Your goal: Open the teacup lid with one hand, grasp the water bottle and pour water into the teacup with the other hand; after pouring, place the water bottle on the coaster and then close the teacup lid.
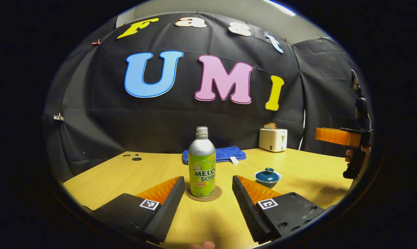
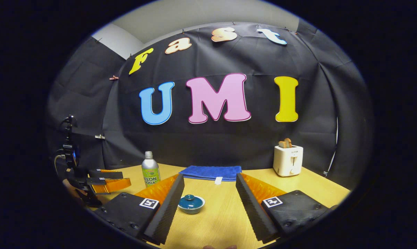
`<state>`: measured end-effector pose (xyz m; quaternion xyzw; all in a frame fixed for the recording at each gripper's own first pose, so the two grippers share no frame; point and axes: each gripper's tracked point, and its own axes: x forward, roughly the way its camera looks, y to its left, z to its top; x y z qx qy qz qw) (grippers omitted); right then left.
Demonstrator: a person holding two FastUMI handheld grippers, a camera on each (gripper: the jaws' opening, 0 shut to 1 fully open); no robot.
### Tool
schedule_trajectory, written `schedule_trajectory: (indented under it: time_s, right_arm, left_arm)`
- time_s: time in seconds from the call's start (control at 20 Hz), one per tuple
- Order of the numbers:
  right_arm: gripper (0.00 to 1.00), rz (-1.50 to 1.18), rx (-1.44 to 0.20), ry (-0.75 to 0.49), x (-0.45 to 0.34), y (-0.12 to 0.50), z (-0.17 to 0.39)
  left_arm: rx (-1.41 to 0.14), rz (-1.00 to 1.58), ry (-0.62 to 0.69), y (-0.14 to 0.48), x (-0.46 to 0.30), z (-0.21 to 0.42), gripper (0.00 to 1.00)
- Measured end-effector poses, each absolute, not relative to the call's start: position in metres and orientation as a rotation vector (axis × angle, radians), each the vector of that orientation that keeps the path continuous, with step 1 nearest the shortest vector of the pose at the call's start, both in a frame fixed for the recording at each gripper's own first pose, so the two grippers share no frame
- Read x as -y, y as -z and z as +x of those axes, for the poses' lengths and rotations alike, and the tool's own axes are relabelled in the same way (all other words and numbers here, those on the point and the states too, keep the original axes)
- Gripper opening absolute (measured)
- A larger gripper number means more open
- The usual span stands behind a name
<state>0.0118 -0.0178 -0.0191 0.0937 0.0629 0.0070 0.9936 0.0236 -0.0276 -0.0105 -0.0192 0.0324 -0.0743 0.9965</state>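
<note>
Table: light wooden tabletop (image 1: 298, 166), blue folded towel (image 1: 225, 154) at back
Bottle: silver-and-green aluminium soda bottle (image 1: 202, 166) upright on round cork coaster (image 1: 215, 195)
Cup: teal lidded ceramic teacup (image 2: 191, 203), lid on
My tongs: left gripper (image 1: 208, 188) and right gripper (image 2: 210, 188) both spread apart, empty

The left gripper (image 1: 208, 197) is held level above the table, its 2 fingers (image 1: 166, 207) spread wide apart and holding nothing. The right gripper (image 2: 210, 204) is also level, with its 2 fingers (image 2: 165, 211) wide apart and nothing between them.

Wood-grain table (image 1: 298, 166), metal bottle (image 1: 201, 162)
</note>
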Motion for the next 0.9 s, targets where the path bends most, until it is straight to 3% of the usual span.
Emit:
schedule_trajectory:
  time_s: [0.9]
  right_arm:
    - [0.93, 0.209, -0.141, 0.034, 0.034, 0.04, 0.008]
  left_arm:
    - [-0.068, -0.019, 0.143, 0.013, 0.031, 0.023, 0.88]
